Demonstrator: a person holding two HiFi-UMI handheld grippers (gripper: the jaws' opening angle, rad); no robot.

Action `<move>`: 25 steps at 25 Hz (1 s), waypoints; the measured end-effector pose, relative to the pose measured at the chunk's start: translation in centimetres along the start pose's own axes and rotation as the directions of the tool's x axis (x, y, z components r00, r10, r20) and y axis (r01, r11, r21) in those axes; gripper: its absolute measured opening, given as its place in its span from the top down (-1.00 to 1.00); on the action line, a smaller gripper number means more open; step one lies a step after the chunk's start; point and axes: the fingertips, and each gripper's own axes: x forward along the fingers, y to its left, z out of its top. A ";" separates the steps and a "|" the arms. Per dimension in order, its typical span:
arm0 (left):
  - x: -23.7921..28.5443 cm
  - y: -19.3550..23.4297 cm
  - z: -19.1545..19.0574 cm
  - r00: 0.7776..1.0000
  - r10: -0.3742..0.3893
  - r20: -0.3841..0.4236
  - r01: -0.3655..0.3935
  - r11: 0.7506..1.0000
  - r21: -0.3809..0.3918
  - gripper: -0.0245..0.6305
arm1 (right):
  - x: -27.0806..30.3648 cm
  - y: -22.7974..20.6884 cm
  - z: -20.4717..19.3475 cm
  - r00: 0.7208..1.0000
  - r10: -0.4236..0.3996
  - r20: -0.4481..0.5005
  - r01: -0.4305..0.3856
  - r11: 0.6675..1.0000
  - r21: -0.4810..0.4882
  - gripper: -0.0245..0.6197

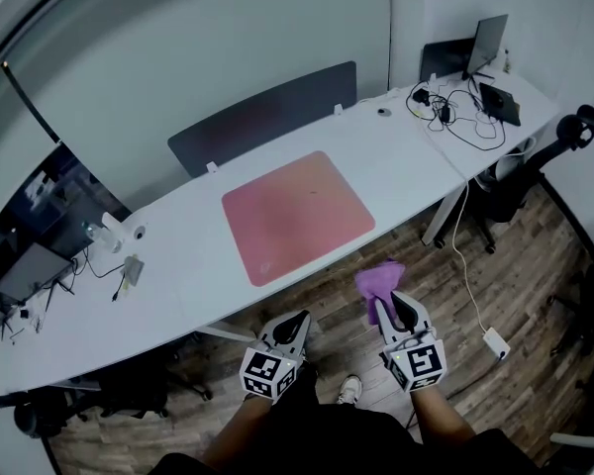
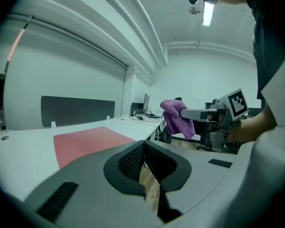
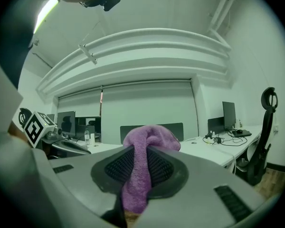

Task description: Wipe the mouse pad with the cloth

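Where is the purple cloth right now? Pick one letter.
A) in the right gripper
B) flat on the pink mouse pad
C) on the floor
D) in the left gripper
A: the purple cloth is pinched between the jaws of the right gripper; the left gripper is shut on nothing.

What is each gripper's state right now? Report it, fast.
Left gripper: shut, empty.
Right gripper: shut on the crumpled purple fabric cloth.
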 end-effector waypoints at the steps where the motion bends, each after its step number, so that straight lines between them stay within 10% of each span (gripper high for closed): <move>1: 0.2 0.7 0.1 1.000 0.007 0.001 -0.007 1.000 -0.002 0.86 | 0.7 0.1 0.1 1.000 0.005 -0.009 -0.005 1.000 -0.001 0.67; 25: 1.1 23.6 3.3 0.993 0.111 0.042 -0.109 0.992 -0.056 0.86 | 23.6 8.4 2.8 0.989 0.135 -0.062 -0.139 0.987 -0.076 0.66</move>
